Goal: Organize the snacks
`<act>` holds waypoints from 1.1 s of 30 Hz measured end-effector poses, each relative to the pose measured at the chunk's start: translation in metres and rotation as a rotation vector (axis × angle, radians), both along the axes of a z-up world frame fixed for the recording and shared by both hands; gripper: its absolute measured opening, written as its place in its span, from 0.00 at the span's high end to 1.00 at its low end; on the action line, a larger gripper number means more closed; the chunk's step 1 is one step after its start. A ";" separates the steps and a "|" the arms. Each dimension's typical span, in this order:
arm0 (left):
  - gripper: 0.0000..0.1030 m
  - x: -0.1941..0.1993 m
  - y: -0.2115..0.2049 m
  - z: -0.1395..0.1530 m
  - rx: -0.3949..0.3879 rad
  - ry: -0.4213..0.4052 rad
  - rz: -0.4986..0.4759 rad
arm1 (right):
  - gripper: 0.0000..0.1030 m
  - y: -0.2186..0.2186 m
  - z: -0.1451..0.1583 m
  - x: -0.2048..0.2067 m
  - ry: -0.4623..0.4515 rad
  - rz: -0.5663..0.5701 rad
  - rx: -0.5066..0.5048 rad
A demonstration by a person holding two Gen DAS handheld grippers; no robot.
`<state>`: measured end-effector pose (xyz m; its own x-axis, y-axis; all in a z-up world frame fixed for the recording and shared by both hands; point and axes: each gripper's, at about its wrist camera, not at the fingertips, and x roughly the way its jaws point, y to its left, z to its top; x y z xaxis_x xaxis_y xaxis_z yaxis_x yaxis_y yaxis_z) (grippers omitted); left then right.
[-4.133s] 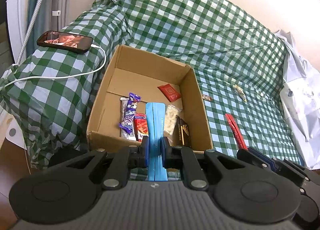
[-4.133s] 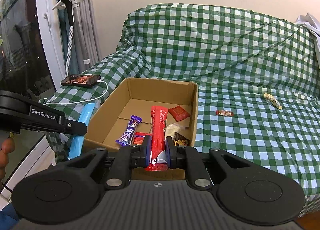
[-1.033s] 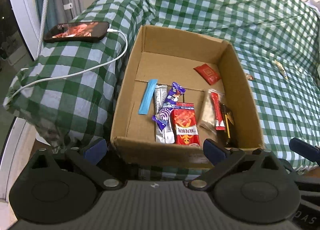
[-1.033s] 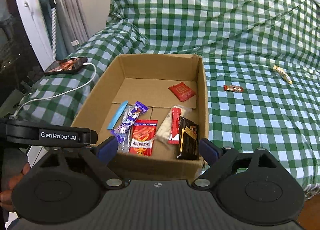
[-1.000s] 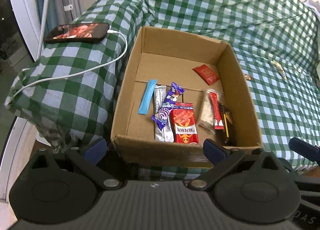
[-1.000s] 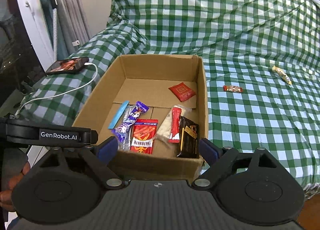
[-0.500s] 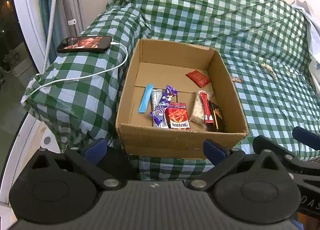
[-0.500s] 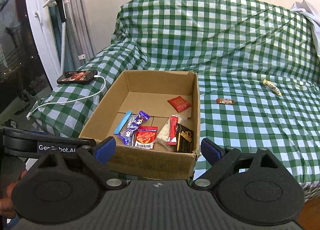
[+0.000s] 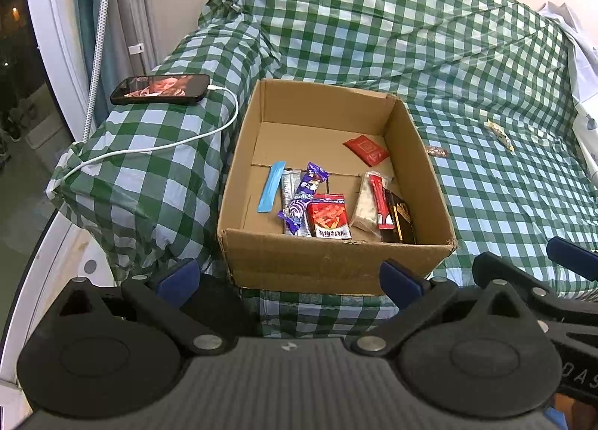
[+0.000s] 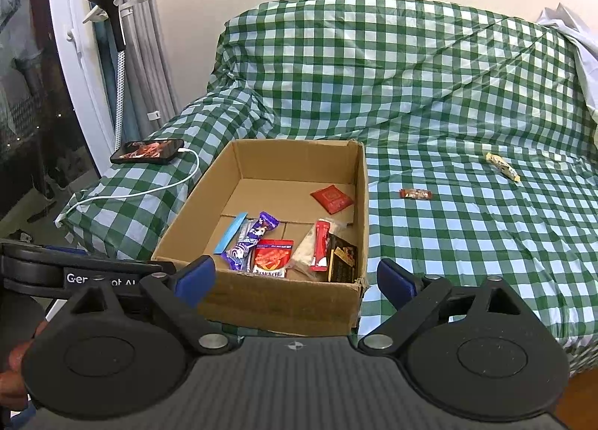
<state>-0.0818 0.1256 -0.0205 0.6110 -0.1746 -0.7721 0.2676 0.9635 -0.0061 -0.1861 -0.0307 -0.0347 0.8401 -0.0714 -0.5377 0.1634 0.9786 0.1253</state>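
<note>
An open cardboard box [image 9: 336, 258] [image 10: 284, 303] stands on the green checked sofa. It holds several snacks: a blue stick [image 9: 271, 186] [image 10: 231, 233], a purple bar [image 9: 303, 198], a red packet [image 9: 330, 220] [image 10: 272, 257], a red stick [image 9: 378, 195] [image 10: 320, 243], a dark packet [image 10: 342, 258] and a small red sachet [image 9: 366, 149] [image 10: 332, 198]. My left gripper [image 9: 287, 278] is open and empty, in front of the box. My right gripper [image 10: 295, 282] is open and empty, also in front of the box. Two snacks lie on the seat right of the box: a brown bar [image 10: 415, 193] [image 9: 436, 151] and a pale bar [image 10: 502, 166] [image 9: 499, 134].
A phone [image 9: 160, 89] [image 10: 147, 151] with a white cable [image 9: 157, 147] lies on the sofa arm left of the box. White cloth [image 9: 583, 67] lies at the sofa's right end. A window and curtain [image 10: 123, 67] are at the left. The right gripper's body [image 9: 542, 299] shows at lower right.
Both grippers have let go of their sticks, now lying in the box, and opened. Both have pulled back and up from the box, so it looks smaller.
</note>
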 end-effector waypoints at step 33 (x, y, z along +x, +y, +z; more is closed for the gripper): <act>0.00 0.004 -0.010 -0.009 0.041 0.036 -0.020 | 0.08 -0.008 -0.014 0.005 0.034 -0.016 0.051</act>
